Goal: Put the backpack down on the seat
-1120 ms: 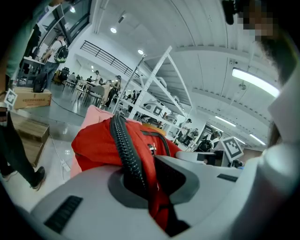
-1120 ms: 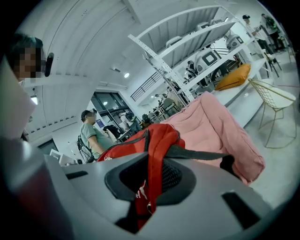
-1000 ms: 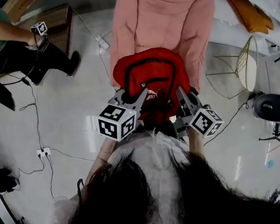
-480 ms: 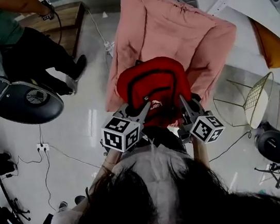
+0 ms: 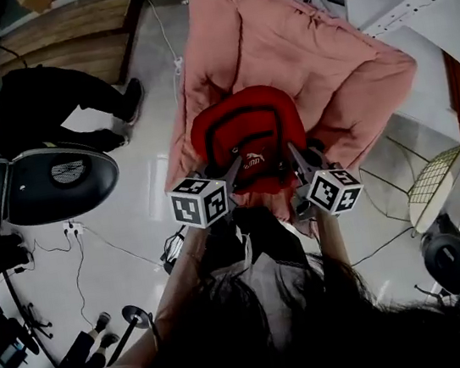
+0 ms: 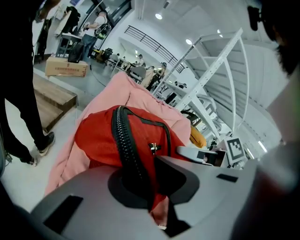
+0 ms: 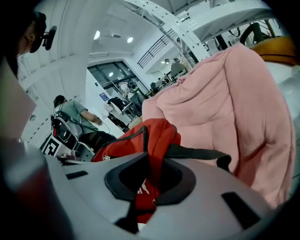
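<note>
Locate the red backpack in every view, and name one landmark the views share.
Head view: red backpack at picture centre, low against the pink seat.
Left gripper view: centre-left, its black zipper running into the jaws.
Right gripper view: lower centre, pinched in the jaws.
Shared landmark: the pink seat, behind the backpack in all three.
</note>
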{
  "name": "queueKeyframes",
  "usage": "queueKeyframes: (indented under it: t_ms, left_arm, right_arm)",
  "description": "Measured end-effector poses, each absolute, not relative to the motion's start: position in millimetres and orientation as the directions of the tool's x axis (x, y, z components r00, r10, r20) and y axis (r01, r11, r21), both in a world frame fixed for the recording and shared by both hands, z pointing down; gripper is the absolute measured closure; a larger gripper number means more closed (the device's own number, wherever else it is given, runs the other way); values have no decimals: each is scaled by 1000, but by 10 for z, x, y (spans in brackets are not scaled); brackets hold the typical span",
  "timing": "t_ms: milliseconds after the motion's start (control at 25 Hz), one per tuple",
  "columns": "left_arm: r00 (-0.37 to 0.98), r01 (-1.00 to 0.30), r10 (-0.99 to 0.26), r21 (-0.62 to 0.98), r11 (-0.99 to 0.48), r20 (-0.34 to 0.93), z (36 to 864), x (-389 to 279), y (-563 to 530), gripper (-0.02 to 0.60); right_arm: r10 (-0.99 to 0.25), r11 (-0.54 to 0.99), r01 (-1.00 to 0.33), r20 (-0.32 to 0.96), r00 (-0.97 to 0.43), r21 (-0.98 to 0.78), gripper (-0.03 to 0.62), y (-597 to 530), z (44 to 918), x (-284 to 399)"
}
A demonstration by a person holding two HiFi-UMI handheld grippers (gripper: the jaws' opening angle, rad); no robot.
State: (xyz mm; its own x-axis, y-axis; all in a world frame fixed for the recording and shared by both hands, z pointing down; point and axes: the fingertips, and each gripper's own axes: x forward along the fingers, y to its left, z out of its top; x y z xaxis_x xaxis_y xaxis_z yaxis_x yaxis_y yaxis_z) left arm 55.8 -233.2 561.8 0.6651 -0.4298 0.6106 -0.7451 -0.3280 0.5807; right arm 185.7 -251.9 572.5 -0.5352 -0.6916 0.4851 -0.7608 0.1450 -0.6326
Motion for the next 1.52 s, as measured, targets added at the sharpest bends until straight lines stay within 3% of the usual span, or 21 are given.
queueKeyframes:
  t_ms: [760, 1000, 1160, 1280, 1400, 1520]
  left_arm:
    - [552, -824, -248, 566, -18, 796, 7690, 350, -2663, 526]
    - [547, -831, -174, 557, 7, 819, 8194, 139, -2595, 525]
    - [558, -821, -195, 571, 15, 807, 8248, 189, -2560, 476]
    - [580, -801, -197, 597, 36, 790, 8261, 181, -2530, 404]
    - [554, -831, -164, 554, -49, 816, 8232, 46, -2501, 303]
    - [541, -840, -150, 523, -145, 828, 8069, -68, -2456, 290]
  right_arm:
    - [-536, 24, -815, 681, -499, -578, 540, -3164, 7651, 1989]
    - [-511, 43, -859, 728, -457, -509, 540, -3164, 8110, 1958]
    - [-547, 42, -851, 701, -458, -523, 540, -3109, 8089, 2046]
    - [-564, 60, -862, 695, -445, -503, 532, -3071, 8038, 2089]
    - [-556, 84, -873, 705, -441, -480, 438, -3040, 7982, 2107]
    - [-565, 94, -873, 696, -443, -479, 370, -2983, 7808, 2145]
